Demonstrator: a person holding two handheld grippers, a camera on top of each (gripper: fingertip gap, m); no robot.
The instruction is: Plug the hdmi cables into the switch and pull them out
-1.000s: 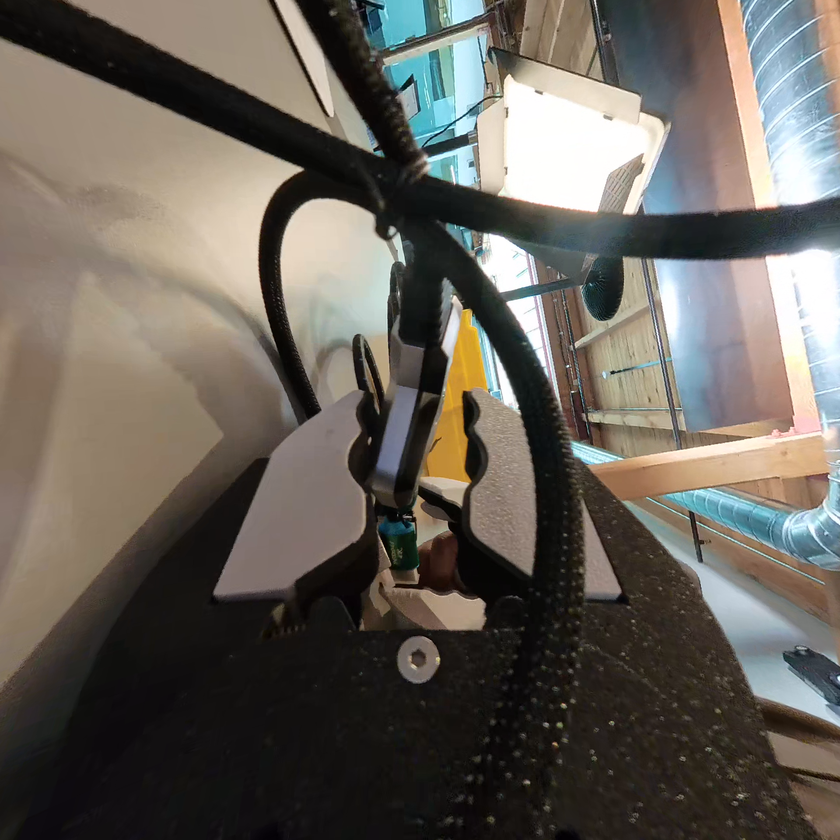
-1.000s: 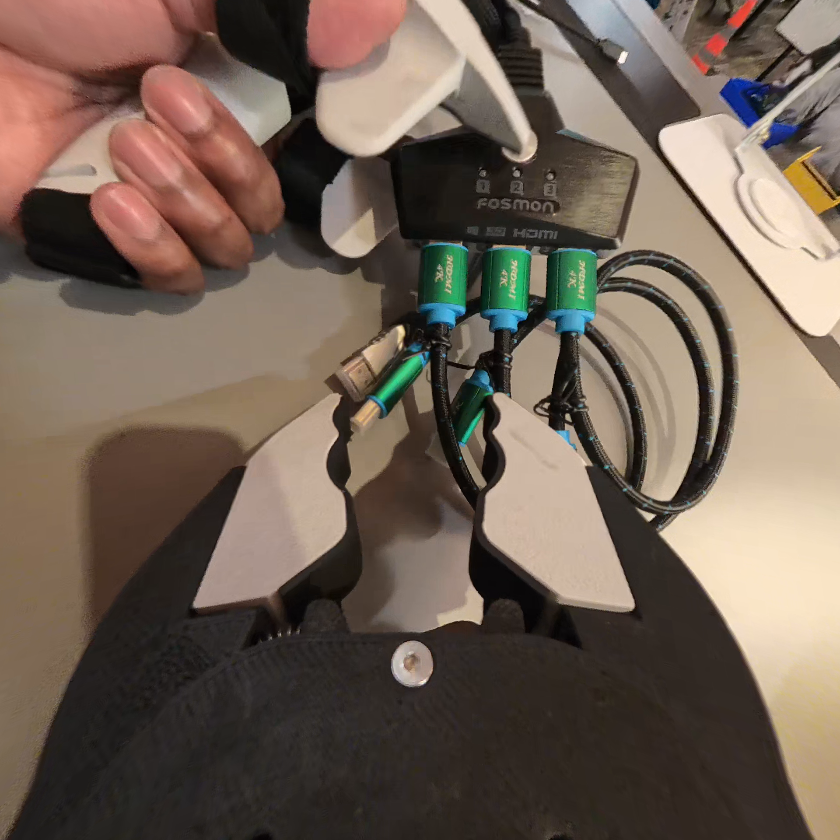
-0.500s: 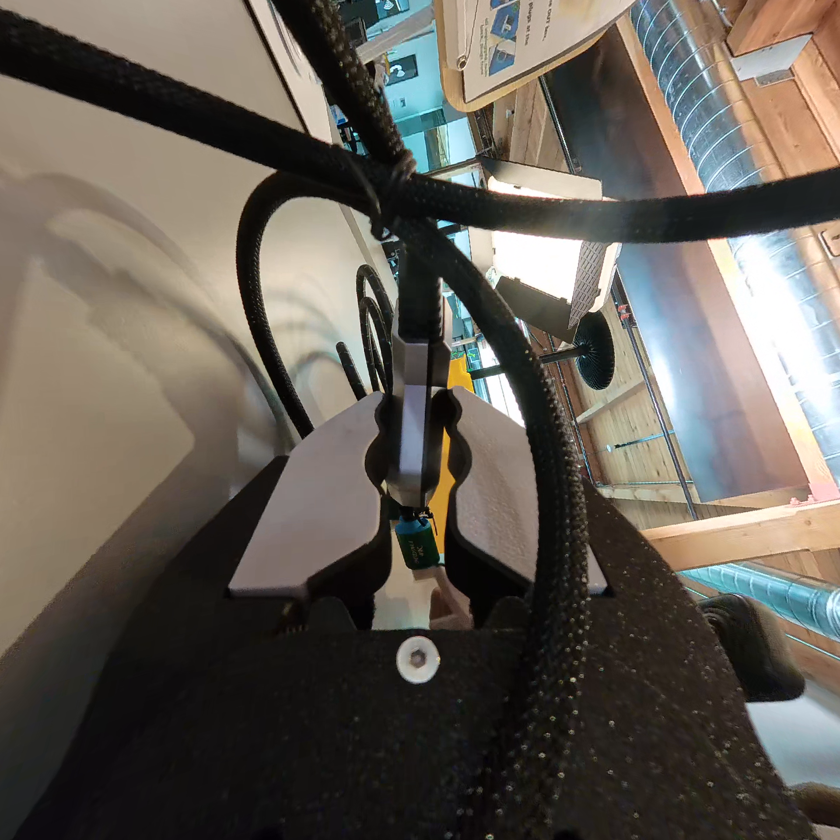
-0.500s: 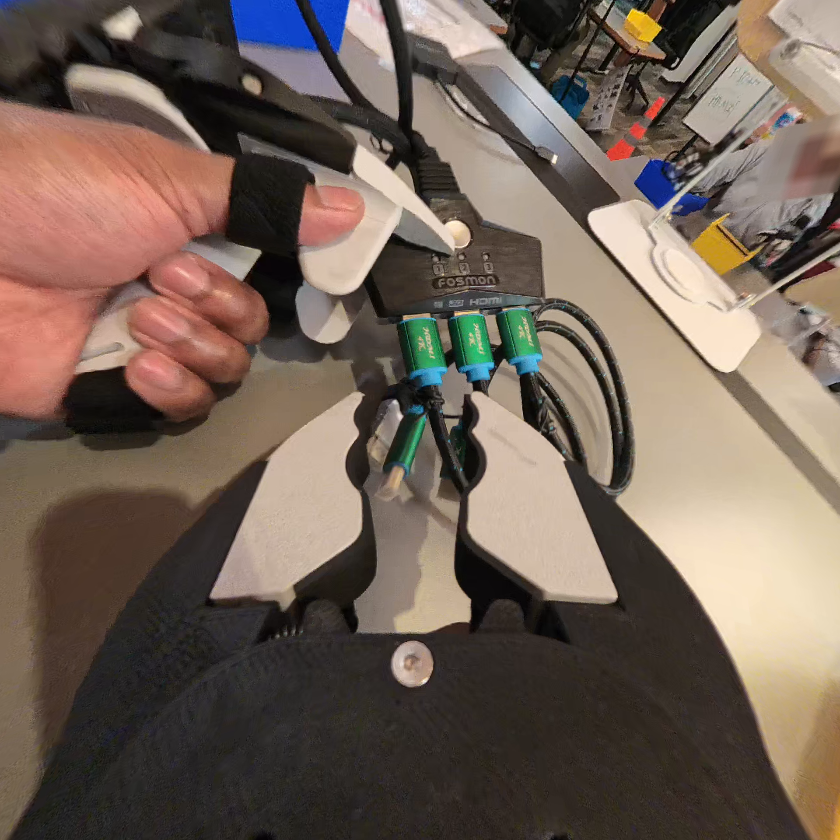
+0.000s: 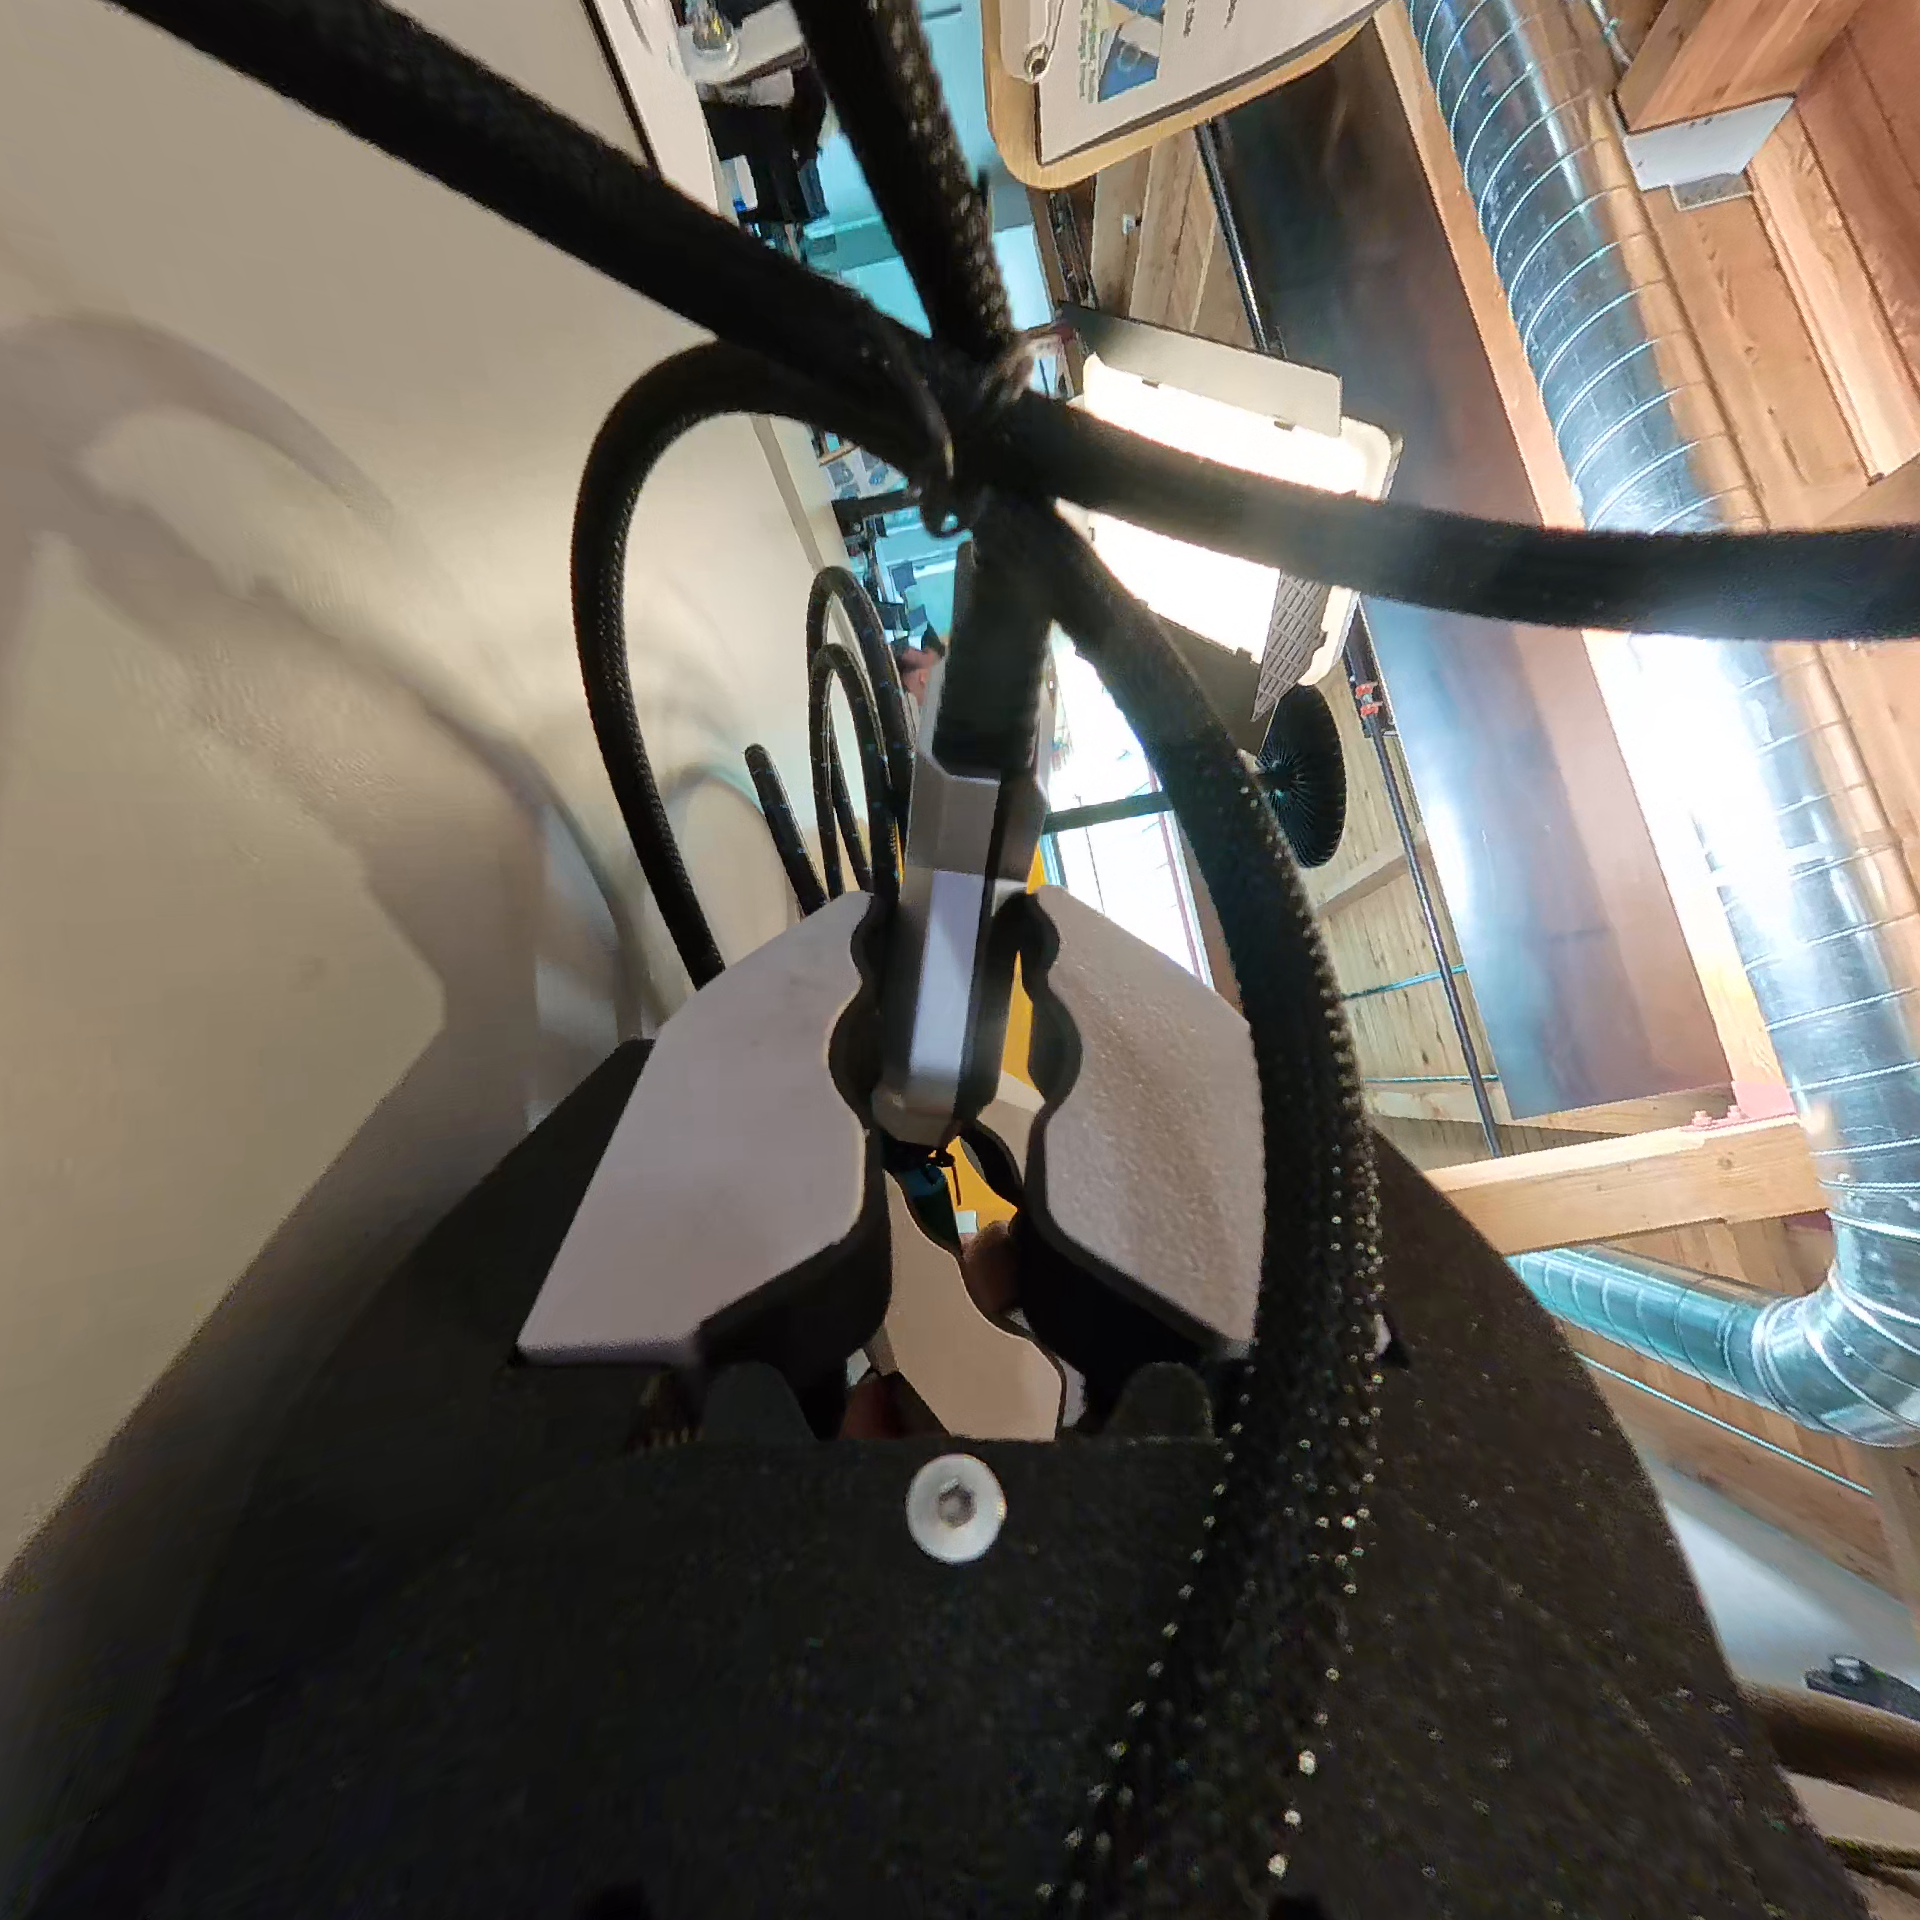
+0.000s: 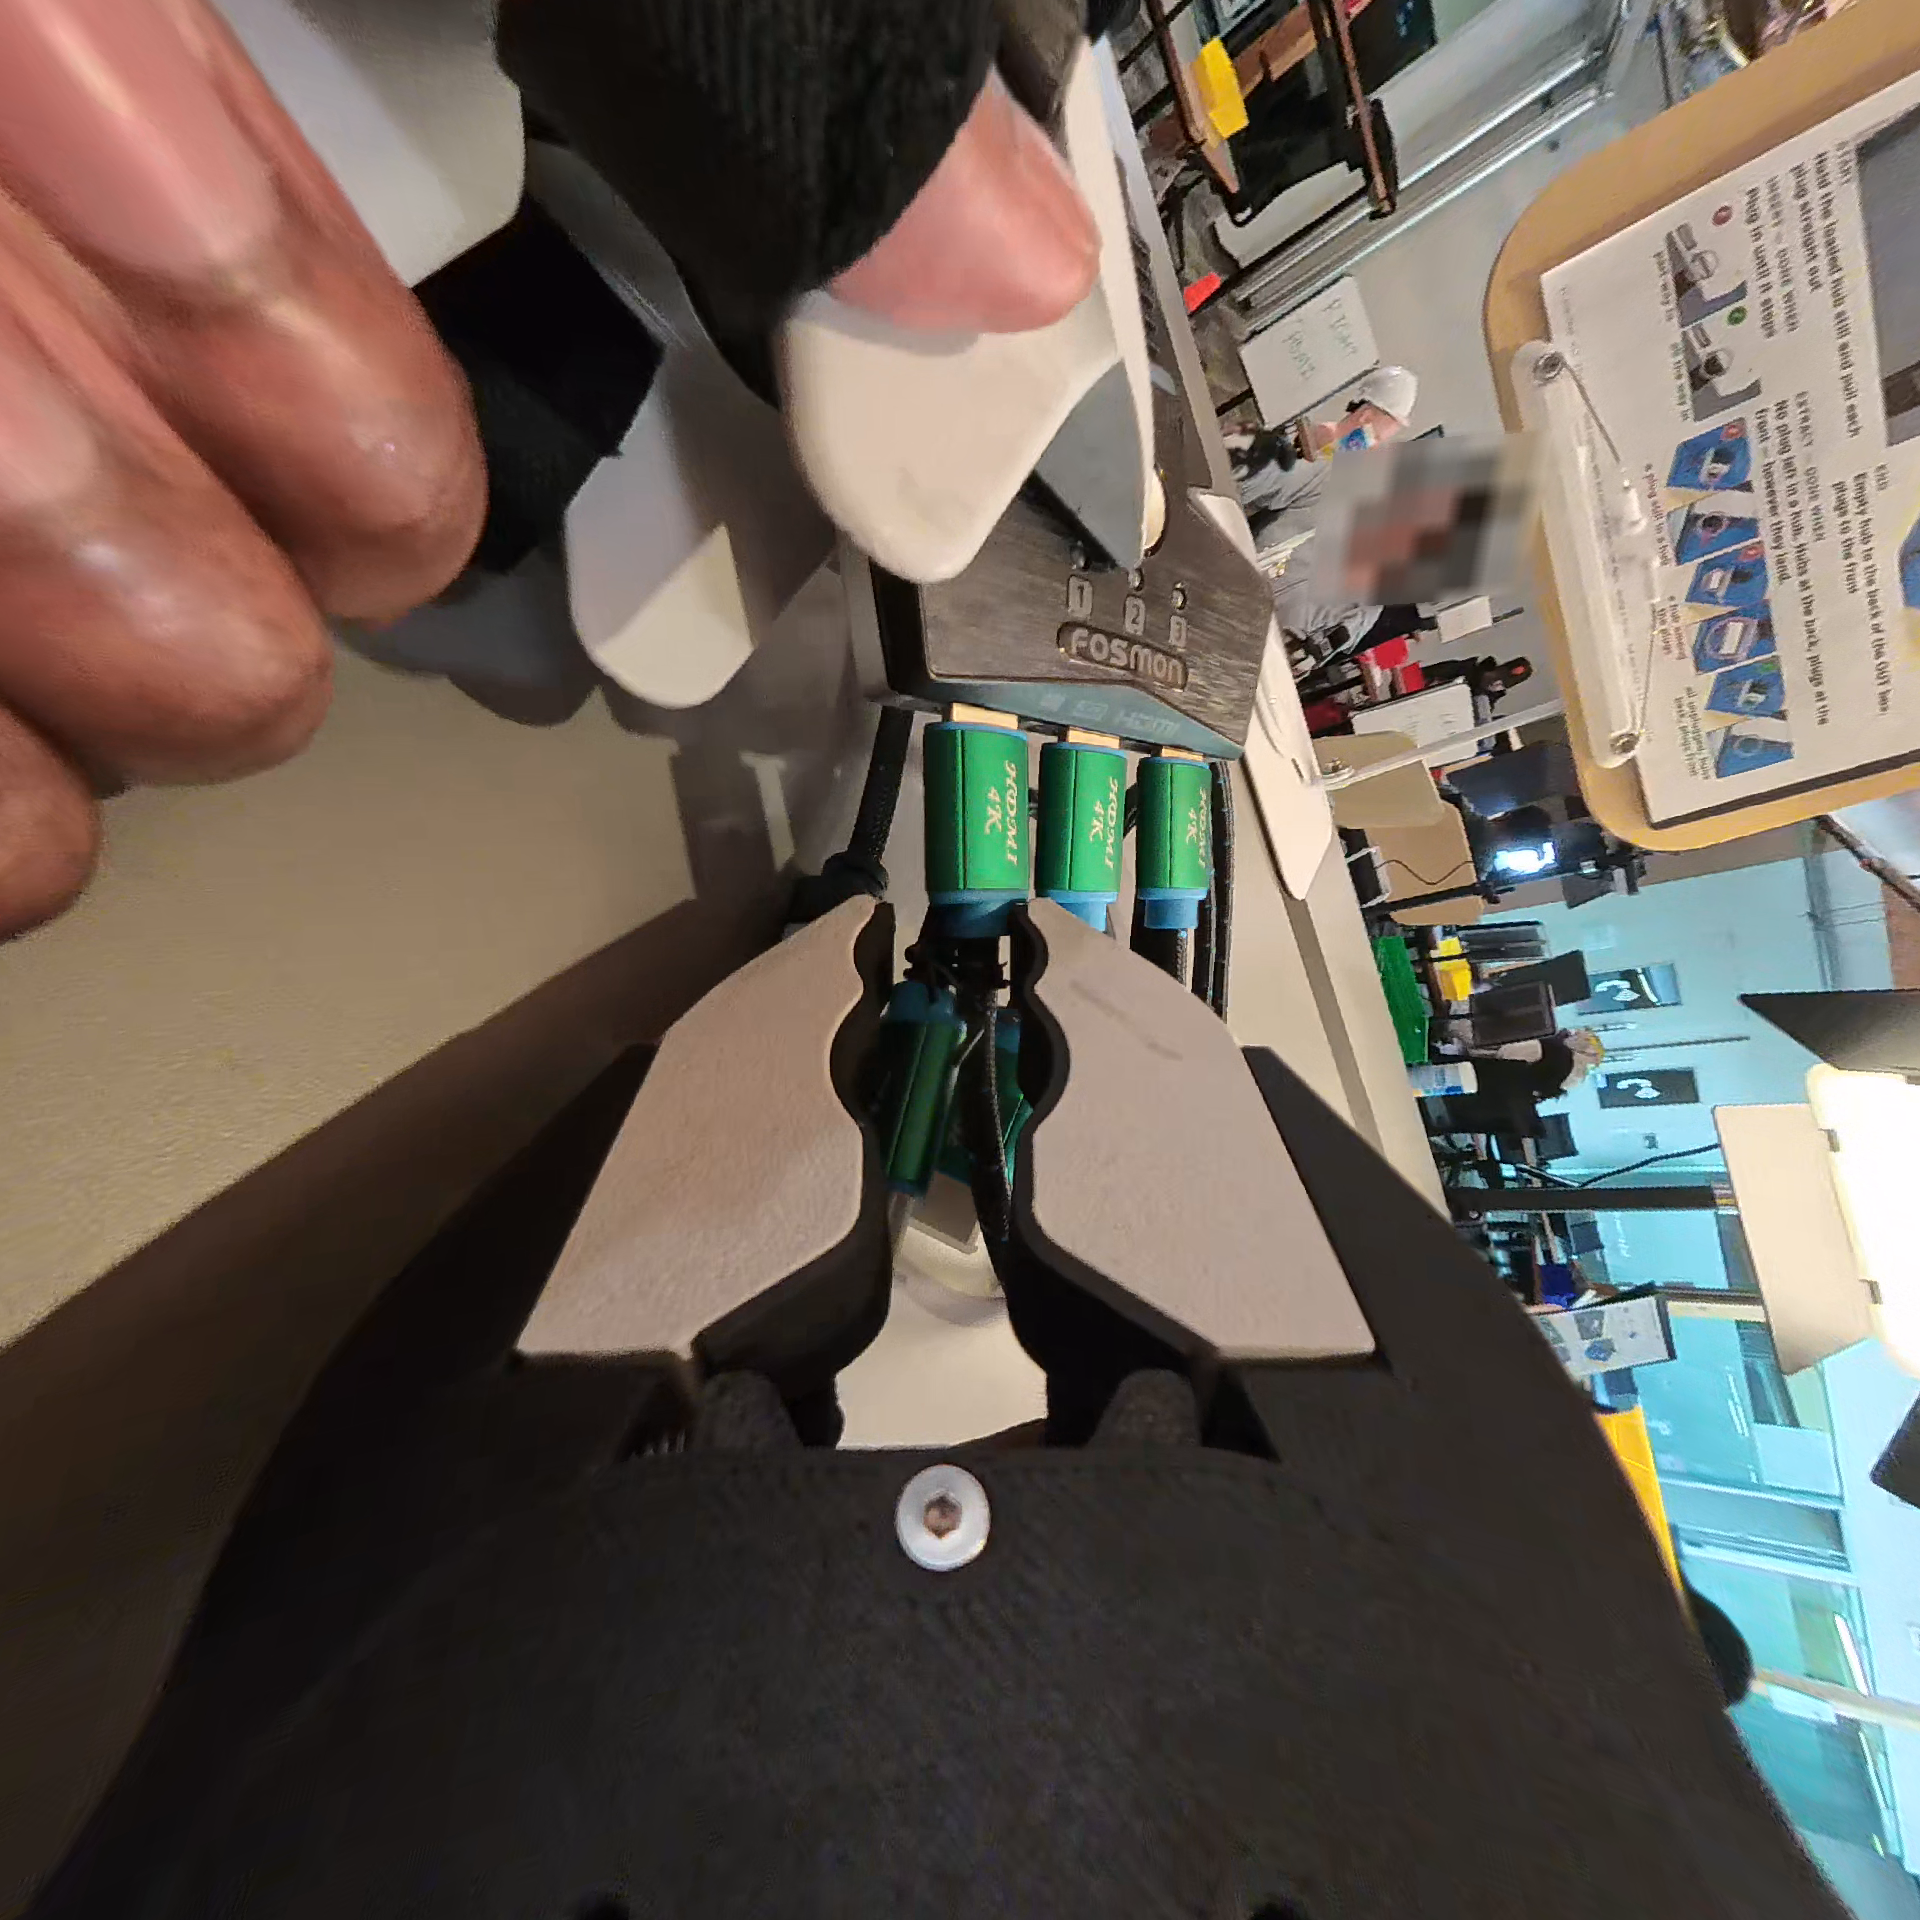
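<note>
Since the frame a second before, both views had tilted hard, and the right gripper [image 6: 951, 920] had come forward until its fingertips flanked the blue collar of the leftmost green plug [image 6: 977, 810]. Its jaws had narrowed from a wide opening to a slim gap; whether the pads pressed on the collar or the cable behind it could not be told.

Left gripper [image 5: 945, 935]: jaws had drawn in from an open stance and were clamped on the thin edge of the dark metal switch box [image 5: 951, 966], both pads against its sides. In the right wrist view the same box [image 6: 1081, 634] showed its brushed top face, pinched by the white fingers [image 6: 914, 457] of the left gripper, with a person's hand [image 6: 208, 416] wrapped round that tool.

Three green plugs sat in a row in the box's near side, the middle plug [image 6: 1086, 821] and the right plug [image 6: 1174, 826] just beside the first. Braided black cables [image 5: 623, 675] looped from the box over the pale surface [image 5: 260, 520]. A loose green plug [image 6: 920, 1101] lay between the right gripper's fingers, further back.
</note>
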